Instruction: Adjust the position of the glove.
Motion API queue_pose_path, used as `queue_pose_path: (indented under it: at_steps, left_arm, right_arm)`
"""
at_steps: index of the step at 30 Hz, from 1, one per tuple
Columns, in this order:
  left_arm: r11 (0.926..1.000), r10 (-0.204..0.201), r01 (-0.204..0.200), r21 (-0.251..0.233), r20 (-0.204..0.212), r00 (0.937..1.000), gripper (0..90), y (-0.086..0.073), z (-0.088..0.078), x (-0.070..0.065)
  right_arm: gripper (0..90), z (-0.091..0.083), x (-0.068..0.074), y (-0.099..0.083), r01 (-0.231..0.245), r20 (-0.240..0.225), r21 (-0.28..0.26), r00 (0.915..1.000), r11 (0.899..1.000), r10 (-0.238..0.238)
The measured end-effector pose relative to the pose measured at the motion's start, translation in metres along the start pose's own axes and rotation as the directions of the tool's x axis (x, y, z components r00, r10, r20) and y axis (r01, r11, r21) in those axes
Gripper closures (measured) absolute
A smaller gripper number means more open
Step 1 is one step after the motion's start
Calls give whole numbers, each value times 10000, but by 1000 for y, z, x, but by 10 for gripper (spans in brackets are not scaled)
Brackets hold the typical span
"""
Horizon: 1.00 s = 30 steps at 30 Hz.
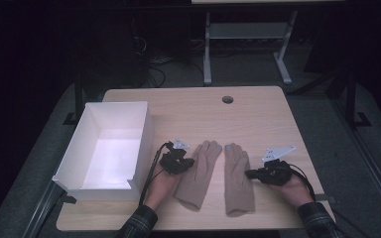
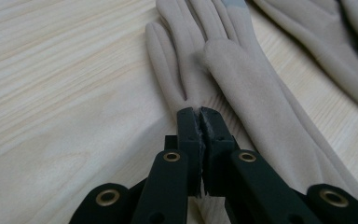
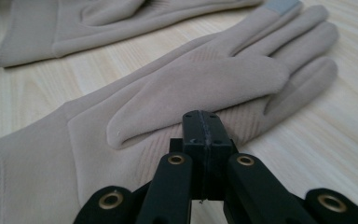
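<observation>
Two beige gloves lie flat, side by side, on the wooden table, fingers pointing away from me. My left gripper is shut, its tips at the left edge of the left glove. In the left gripper view the closed tips touch that glove near its palm, with no fabric visible between them. The right glove lies beyond. My right gripper is shut at the right edge of the right glove. In the right gripper view its tips sit just below that glove's thumb.
An open white box stands on the table's left side, close to my left hand. A round cable hole sits near the far edge. Behind the table, the legs of another desk stand on a dark floor.
</observation>
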<state>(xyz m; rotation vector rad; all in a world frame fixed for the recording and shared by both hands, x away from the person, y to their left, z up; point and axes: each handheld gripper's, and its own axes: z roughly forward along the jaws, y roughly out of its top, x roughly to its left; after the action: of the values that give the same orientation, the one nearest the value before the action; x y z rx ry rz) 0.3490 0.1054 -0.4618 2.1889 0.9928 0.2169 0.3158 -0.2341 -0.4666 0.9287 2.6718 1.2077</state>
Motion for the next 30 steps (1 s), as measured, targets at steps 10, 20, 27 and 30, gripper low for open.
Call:
queue_pose_path:
  at_steps: [10,20,27,30]
  left_arm:
    - [9970,-289,328,-705,555,9980,881,11,-4,-3]
    - [9856,-630,825,-1474,1323,9892,881,26,-15,-4]
    - [9887,-307,566,-1386,1823,9828,881,31,-20,-10]
    - [9903,-235,500,-1294,1986,9798,881,32,-23,-12]
  right_arm:
    - [899,8,8,5,223,-352,-63,9991,9997,-225]
    - [899,19,16,11,373,-538,-24,9978,9993,-374]
    - [899,21,14,12,280,-634,-38,9976,9996,-282]
    - [899,23,14,14,381,-600,-37,9975,9993,-383]
